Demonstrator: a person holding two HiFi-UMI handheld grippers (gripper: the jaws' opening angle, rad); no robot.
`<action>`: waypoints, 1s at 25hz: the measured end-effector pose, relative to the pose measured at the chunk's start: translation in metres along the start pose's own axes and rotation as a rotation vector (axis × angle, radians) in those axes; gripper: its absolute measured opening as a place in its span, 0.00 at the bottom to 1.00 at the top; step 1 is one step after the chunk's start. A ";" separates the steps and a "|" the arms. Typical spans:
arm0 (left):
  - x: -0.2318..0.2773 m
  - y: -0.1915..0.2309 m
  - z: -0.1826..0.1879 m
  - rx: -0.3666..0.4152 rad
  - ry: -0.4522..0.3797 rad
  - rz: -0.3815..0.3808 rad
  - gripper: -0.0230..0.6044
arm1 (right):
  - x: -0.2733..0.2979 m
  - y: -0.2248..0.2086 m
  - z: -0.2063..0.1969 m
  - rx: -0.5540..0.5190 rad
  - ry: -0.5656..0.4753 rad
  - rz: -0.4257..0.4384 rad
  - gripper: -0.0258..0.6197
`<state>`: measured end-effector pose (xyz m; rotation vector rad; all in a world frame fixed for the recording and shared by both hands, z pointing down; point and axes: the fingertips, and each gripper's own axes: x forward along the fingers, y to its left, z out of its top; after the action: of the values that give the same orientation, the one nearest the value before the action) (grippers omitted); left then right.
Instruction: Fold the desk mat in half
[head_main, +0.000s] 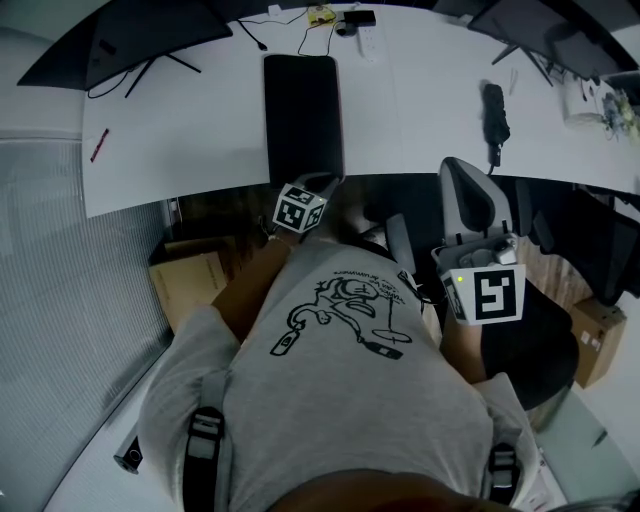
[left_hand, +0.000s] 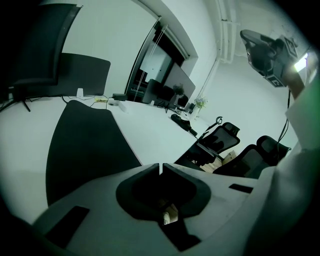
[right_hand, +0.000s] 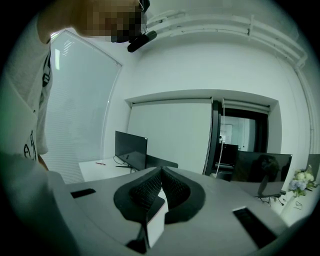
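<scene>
**Mat dead ahead of your left gripper, lengthwise away from you**

Nearest to you, your right gripper (right_hand: 161, 172) hangs back at your right side, beside the office chair (head_main: 470, 200). Its jaws are pressed together with nothing between them. It looks out almost level across the room rather than at the work, and it is well apart from the mat.

Your left gripper (left_hand: 160, 167) sits further forward, at the near edge of the white desk (head_main: 180, 150) and tilted downward. Its jaws are also closed and empty.

The black desk mat (head_main: 302, 115) begins just beyond it and slightly to its left, lying flat on the desk. Its near short end reaches the desk's near edge, and its long axis runs straight away from you towards the far cables.

So your left gripper is clearly the nearer one. To my eye, folding in half means bringing the near short end over to the far one, which calls for opening those jaws first. Whether the mat is already doubled over, I cannot tell from here.
</scene>
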<state>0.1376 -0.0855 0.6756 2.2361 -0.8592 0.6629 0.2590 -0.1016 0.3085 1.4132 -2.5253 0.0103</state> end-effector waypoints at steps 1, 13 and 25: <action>-0.004 0.002 0.003 0.000 -0.011 0.003 0.09 | 0.002 0.003 0.001 -0.001 0.000 0.003 0.05; -0.065 0.021 0.046 0.000 -0.161 0.045 0.09 | 0.023 0.035 0.014 -0.016 -0.012 0.035 0.05; -0.126 0.026 0.094 0.031 -0.314 0.070 0.09 | 0.044 0.059 0.023 -0.026 -0.016 0.061 0.05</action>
<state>0.0566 -0.1179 0.5417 2.3843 -1.0896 0.3615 0.1827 -0.1098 0.3029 1.3321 -2.5710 -0.0226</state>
